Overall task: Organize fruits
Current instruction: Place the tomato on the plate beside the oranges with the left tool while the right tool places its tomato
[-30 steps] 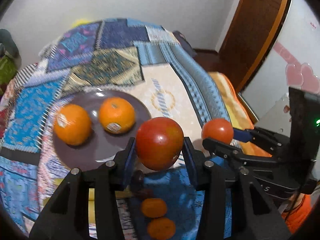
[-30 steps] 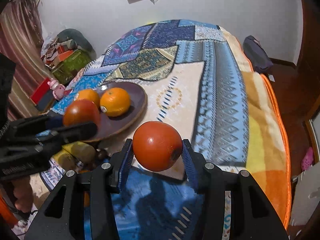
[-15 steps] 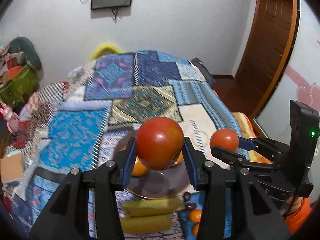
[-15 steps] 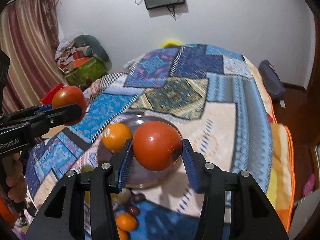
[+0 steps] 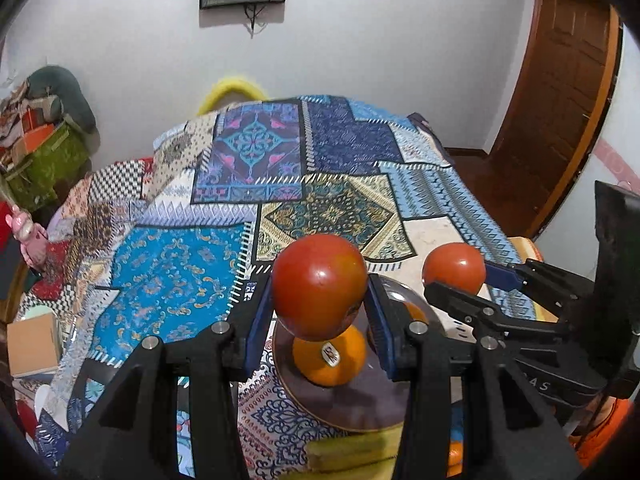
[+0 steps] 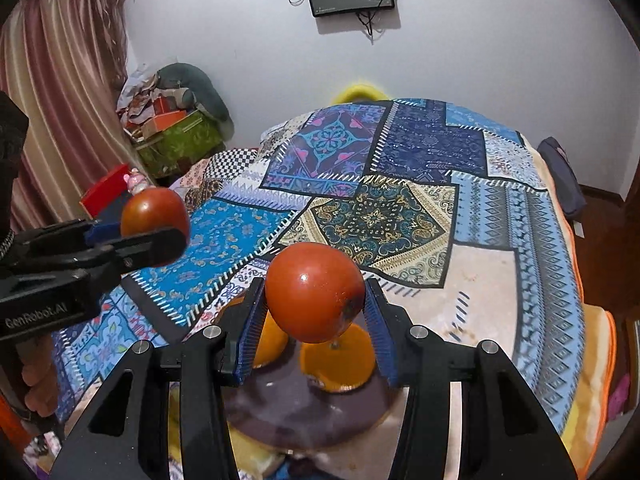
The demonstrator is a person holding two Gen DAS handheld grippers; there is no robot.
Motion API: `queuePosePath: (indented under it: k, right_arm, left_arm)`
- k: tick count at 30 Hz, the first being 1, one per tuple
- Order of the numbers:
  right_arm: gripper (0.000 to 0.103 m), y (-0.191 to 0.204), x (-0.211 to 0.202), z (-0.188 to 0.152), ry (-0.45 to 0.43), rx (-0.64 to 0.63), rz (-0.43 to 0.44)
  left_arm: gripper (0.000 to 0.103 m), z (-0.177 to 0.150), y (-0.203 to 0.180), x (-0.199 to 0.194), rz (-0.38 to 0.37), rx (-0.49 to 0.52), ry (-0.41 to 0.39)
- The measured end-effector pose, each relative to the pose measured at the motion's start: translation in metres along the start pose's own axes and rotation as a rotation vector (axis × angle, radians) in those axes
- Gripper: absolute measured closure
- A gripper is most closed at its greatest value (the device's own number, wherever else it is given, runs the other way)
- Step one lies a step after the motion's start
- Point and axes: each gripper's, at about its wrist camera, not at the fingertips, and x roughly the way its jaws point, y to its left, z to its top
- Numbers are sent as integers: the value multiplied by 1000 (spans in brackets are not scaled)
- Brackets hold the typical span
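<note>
Two oranges [image 6: 336,360] already sit on the brown plate [image 6: 304,408] on the patchwork bed, while the left gripper [image 5: 319,312] and right gripper [image 6: 314,316] each clamp a tomato [image 5: 319,286] above it, bananas [image 5: 352,450] still unsorted.

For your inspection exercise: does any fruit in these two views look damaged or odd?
Yes. The tomato in the right gripper has a dark blemish low on its right side. The oranges on the plate look sound.
</note>
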Motion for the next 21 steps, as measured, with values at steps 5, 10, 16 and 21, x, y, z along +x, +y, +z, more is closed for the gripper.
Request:
queuePosePath:
  k: [5,10,16,21]
  right_arm:
    - [58,-1,20,2,28,-4,-4]
    - [58,-4,41,0,63,-6,-20]
    - [58,-8,60,-4,102,-9,-21]
    - [58,-11,70,-7,123,-9,-18]
  left_arm:
    - [58,-1,6,30,1,-3,41]
    - [58,-4,9,58,-23,-20,93]
    - [58,-5,12,83,-14,-25,131]
    - [58,-8,16,100,-10,-20,162]
